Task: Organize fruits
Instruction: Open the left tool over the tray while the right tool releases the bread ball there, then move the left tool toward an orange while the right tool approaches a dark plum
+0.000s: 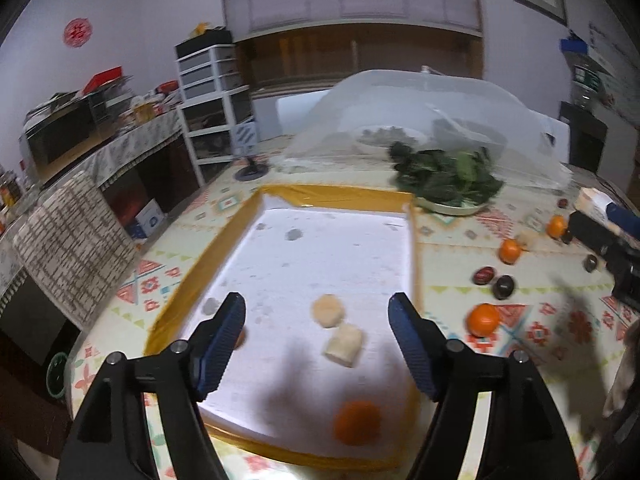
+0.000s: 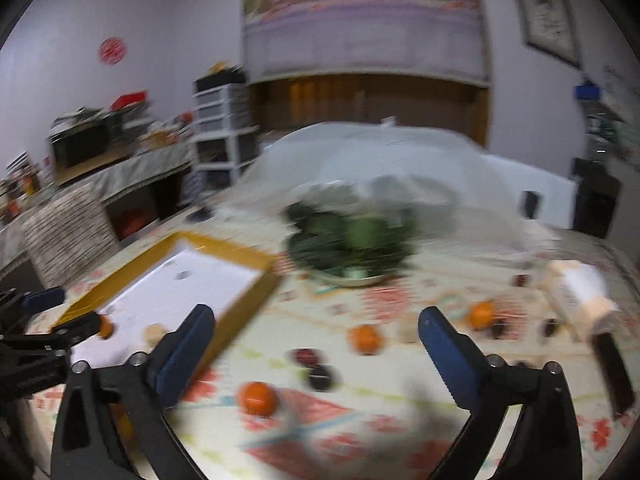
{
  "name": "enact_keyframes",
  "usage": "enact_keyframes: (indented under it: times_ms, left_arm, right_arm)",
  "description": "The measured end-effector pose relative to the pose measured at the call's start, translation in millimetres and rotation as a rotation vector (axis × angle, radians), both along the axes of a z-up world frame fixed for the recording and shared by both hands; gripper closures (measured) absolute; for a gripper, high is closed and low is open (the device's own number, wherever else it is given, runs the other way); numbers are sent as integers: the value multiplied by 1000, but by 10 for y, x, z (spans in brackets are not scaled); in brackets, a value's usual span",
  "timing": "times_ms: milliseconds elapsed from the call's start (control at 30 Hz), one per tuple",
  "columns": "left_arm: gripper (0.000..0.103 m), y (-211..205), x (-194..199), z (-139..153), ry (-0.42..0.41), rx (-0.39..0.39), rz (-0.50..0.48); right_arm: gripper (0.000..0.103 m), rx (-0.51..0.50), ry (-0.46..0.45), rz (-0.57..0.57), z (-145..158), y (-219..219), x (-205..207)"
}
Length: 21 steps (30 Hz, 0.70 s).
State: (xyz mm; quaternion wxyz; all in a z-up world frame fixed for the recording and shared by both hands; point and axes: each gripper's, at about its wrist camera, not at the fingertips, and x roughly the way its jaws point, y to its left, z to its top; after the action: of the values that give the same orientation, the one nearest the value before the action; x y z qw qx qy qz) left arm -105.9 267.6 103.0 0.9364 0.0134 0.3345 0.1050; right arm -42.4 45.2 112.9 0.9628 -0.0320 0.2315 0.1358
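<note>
Both grippers' jaws spread wide, nothing between them: left gripper (image 1: 316, 312) over the yellow-rimmed tray (image 1: 224, 256), right gripper (image 2: 316, 328) over the patterned tablecloth (image 2: 360, 432). Tray holds two pale fruit pieces (image 1: 328, 310) and one orange (image 1: 357, 422). More oranges (image 1: 484, 320) and dark fruits (image 1: 503, 287) sit loose on the cloth right of the tray.

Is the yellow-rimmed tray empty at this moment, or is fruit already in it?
Not empty. The tray holds an orange and two pale pieces; more oranges lie outside on the tablecloth.
</note>
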Motion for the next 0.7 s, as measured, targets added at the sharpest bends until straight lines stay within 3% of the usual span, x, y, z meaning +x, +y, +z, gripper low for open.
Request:
enact_keyframes:
  times_ms: [400, 700]
  left_arm:
    - [29, -713, 122, -68, 35, -6, -141]
    - [29, -799, 232, -246, 74, -90, -220]
  right_arm:
    - [0, -14, 135, -230, -258, -1539, 9]
    - [2, -36, 225, -224, -514, -1909, 23]
